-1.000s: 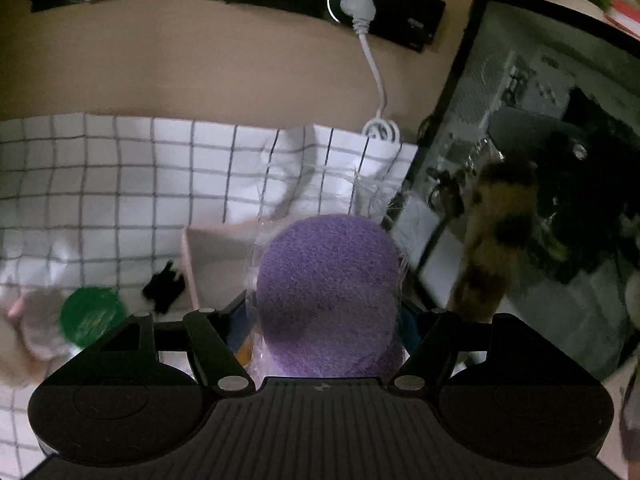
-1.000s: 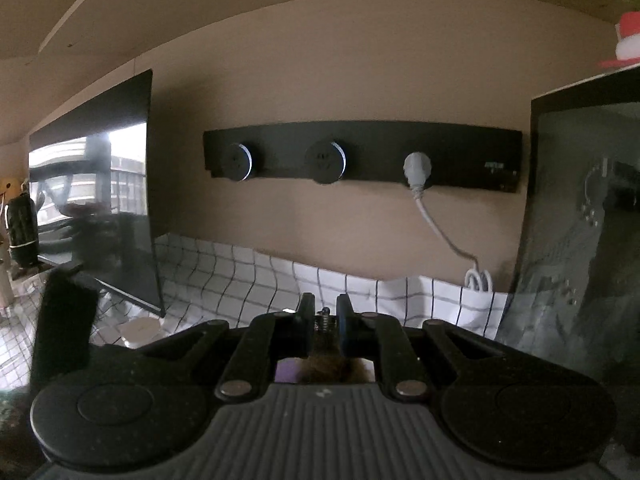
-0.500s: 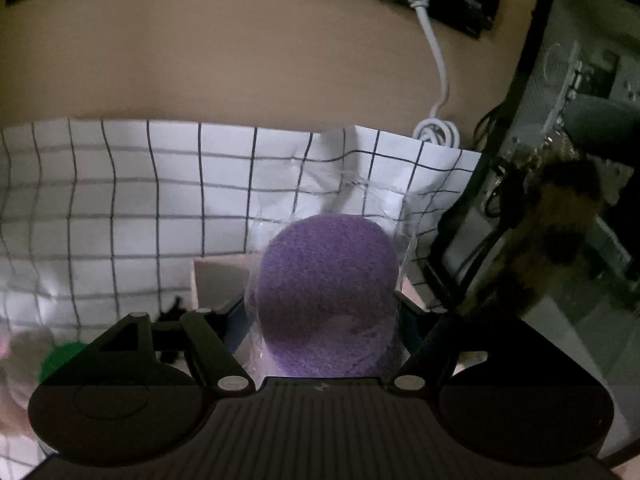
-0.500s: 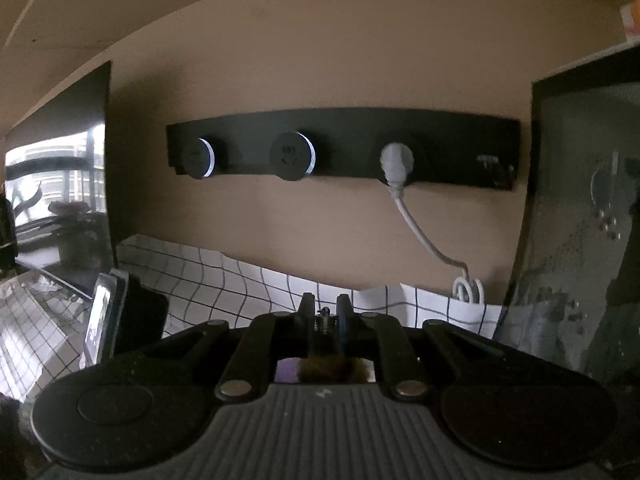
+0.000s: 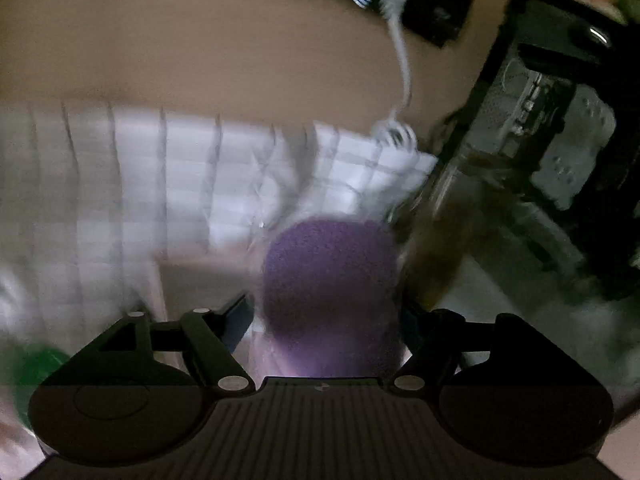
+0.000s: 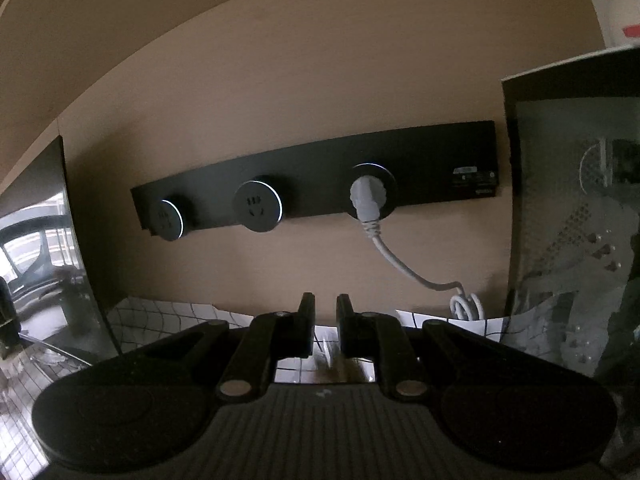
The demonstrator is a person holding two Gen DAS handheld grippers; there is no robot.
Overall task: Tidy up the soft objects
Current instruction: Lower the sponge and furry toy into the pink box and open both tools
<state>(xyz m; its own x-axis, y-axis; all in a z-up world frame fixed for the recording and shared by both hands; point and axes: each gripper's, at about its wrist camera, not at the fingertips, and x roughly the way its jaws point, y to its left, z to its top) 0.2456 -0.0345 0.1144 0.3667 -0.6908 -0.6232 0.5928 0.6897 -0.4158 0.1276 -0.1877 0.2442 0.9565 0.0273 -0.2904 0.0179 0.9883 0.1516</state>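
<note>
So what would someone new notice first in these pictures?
Probably the purple sponge, wrapped in clear plastic, filling the space between the left gripper fingers, whose jaws have just been opening wider. Behind it lies a white checked cloth. In the right wrist view, a black socket strip on the tan wall holds one grey plug.

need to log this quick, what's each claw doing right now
left claw: holding the sponge, jaws have just been opening
right claw: shut; brown fur shows low in the gap, held or not can't be told
</note>
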